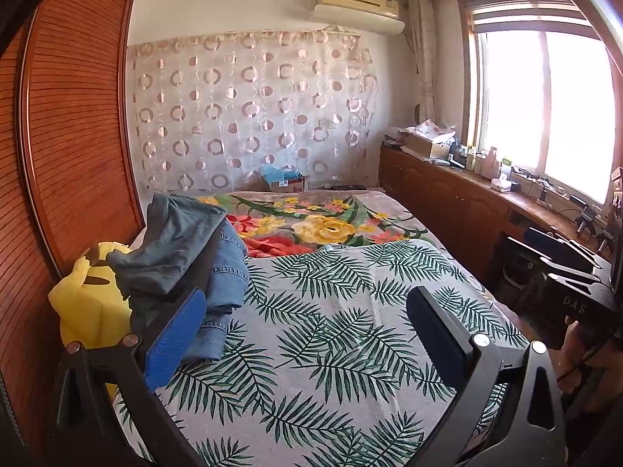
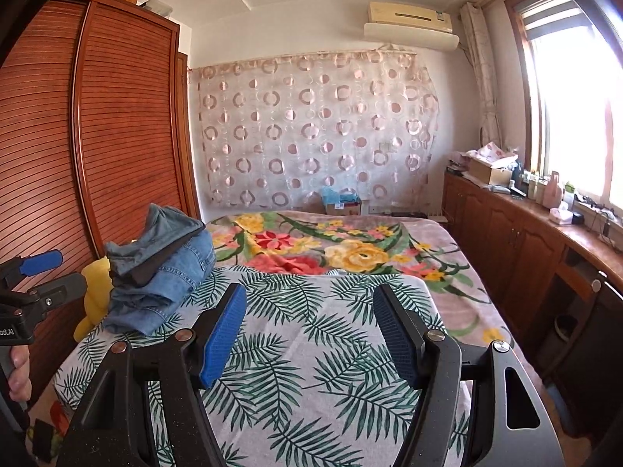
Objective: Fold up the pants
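Observation:
A pile of pants [image 1: 194, 257] lies at the left edge of the bed: grey-green ones on top, a dark pair under them and blue jeans at the bottom; it also shows in the right wrist view [image 2: 163, 268]. My left gripper [image 1: 307, 334] is open and empty, held above the leaf-print sheet [image 1: 331, 330], its left finger just beside the pile. My right gripper [image 2: 309, 334] is open and empty over the same sheet [image 2: 311, 350], to the right of the pile. The left gripper also shows at the left edge of the right wrist view [image 2: 35, 284].
A yellow plush toy [image 1: 85, 299] sits between the pile and the wooden wardrobe [image 1: 70, 124]. A floral blanket [image 1: 319, 222] covers the far half of the bed. A wooden cabinet counter [image 1: 486, 194] with clutter runs along the right under the window. A cardboard box [image 1: 286, 181] stands behind the bed.

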